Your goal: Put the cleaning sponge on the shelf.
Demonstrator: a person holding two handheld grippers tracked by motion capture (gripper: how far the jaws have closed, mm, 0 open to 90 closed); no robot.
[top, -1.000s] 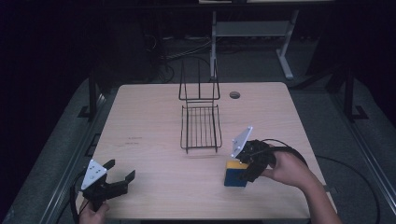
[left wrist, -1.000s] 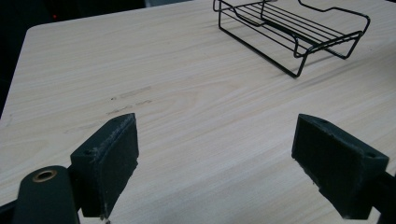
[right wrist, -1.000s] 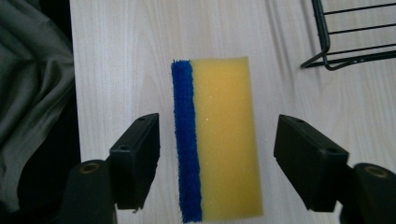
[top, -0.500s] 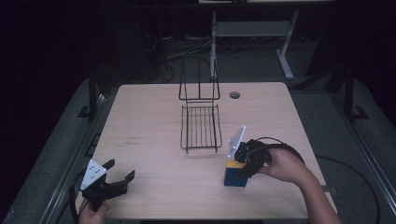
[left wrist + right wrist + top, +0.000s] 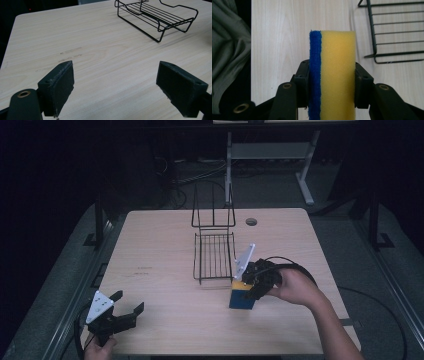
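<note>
Change: we see the right tongs [image 5: 248, 287] have just been closing, and the sponge [image 5: 241, 298] is between their pads; a second ago they stood wider around it, now they clamp it.
Grip: in the right gripper view the two black jaws press on the sponge [image 5: 333, 72] from both sides, the blue scouring layer against one pad and the yellow foam against the other.
Sponge place: we find it at the near right of the bench [image 5: 165, 245], standing on end, just beside the near right corner of the wire rack [image 5: 214, 256]; whether its lower end is clear of the wood we cannot tell.
Meaning: we judge the pick is made, and the next step is to carry the sponge, most likely to the rack.
Left tongs: the left tongs [image 5: 123, 307] hover at the near left corner with jaws wide apart and nothing between them; in the left gripper view only bare bench [image 5: 100, 62] lies between the pads.
Around: the wire rack [image 5: 157, 18] sits mid-bench with an upright back at its far end; a round cable hole [image 5: 251, 221] lies beyond it to the right.
In the way: we note the rack's low front rim and side wires stand next to the sponge, so we judge it needs lifting over them.
</note>
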